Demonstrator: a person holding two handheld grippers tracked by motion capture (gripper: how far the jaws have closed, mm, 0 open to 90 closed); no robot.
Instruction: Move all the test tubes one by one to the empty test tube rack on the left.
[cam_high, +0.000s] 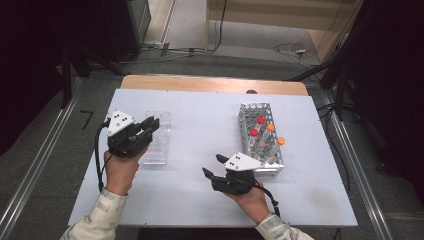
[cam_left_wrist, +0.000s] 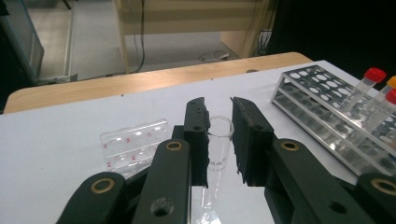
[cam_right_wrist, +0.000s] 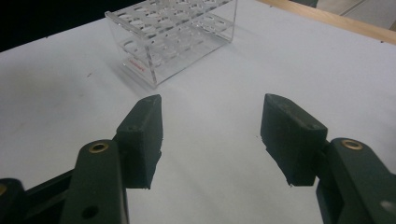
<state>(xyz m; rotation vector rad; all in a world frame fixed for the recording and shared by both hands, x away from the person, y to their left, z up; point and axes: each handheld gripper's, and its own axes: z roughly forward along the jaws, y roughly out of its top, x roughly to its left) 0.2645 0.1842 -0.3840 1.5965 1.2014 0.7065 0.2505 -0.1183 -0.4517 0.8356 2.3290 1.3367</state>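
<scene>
Left claw (cam_left_wrist: 219, 140) is clamped on an uncapped clear tube (cam_left_wrist: 218, 144), held well apart from the tube rack (cam_high: 260, 140) with its capped tubes; right claw (cam_right_wrist: 210, 140) stands open and empty beside that rack; racking is judged outstanding.

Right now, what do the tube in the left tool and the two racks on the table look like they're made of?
Tube: clear, glossy, with printed marks; glass or plastic, can't tell which. Small rack: transparent plastic by the look, you see the table through it. Big rack: clear glossy plates with rows of holes, probably acrylic, holding tubes with red and orange caps. Table: matte pale sheet over a wood-look edge.
</scene>
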